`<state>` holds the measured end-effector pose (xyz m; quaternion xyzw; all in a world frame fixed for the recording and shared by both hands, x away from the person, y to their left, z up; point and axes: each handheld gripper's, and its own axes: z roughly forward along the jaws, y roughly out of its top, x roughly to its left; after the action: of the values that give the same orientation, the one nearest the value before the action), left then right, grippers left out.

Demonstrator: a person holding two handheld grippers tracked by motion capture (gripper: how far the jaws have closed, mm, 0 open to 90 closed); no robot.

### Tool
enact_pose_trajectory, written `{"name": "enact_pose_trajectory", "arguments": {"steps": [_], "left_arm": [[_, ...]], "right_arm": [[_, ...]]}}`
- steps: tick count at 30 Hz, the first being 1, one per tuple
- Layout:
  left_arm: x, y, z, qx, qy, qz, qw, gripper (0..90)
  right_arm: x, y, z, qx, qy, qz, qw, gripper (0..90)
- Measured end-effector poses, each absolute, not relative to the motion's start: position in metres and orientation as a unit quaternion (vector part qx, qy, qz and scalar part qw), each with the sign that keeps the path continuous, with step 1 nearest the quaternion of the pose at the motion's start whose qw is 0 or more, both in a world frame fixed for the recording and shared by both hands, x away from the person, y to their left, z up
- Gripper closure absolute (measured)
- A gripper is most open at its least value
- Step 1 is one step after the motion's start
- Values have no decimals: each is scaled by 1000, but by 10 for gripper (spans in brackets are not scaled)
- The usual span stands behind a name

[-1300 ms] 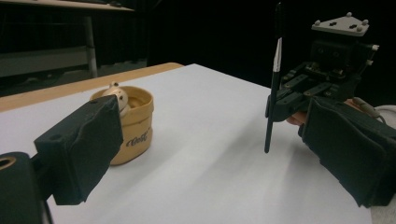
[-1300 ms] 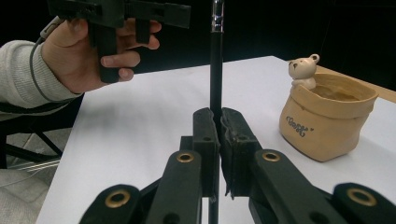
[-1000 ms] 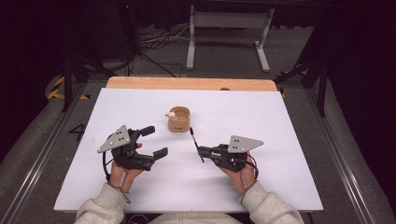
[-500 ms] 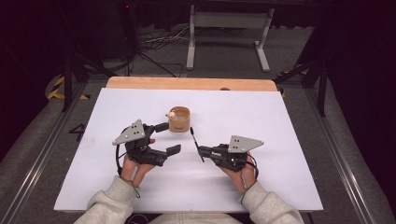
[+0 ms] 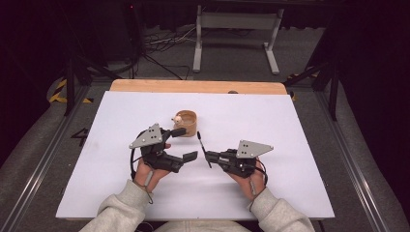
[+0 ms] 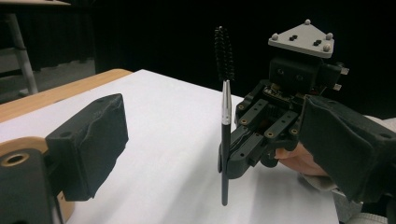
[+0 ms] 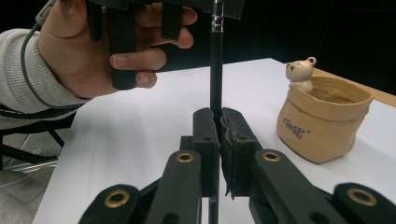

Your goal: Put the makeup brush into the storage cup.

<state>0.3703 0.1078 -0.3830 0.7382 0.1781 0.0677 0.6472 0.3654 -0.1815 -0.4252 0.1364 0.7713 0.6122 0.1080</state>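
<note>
My right gripper (image 5: 209,155) is shut on the black handle of a thin brush (image 5: 202,146), just right of the table's middle. The brush (image 6: 224,116) stands upright, with a silver collar and a black bristle tip on top. In the right gripper view my own pads (image 7: 232,140) press on the handle (image 7: 215,88). My left gripper (image 5: 185,144) is open with nothing between its pads; the brush stands just past their tips. A tan cup (image 5: 187,123) with a small bear figure (image 7: 300,72) on its rim sits beside the left gripper's far jaw.
The white sheet (image 5: 300,140) covers the table, with a bare wooden strip (image 5: 193,86) along the far edge. A metal stand (image 5: 236,29) and cables lie on the floor beyond. Grey sleeves (image 5: 121,210) come in from the bottom.
My left gripper has moved right and a little forward, toward the cup and the brush. The right gripper and the brush have stayed where they were.
</note>
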Motion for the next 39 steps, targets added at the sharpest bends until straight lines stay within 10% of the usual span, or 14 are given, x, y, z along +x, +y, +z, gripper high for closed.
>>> {"name": "enact_pose_trajectory", "arguments": {"steps": [15,39], "left_arm": [[375,94,-389,739,173,54,649,165],[375,86,-398,752,201,28,627,594]], "right_arm": [[365,-182,-425,137,771,612,108,849],[365,-181,-425,136,774,609,109,849]]}}
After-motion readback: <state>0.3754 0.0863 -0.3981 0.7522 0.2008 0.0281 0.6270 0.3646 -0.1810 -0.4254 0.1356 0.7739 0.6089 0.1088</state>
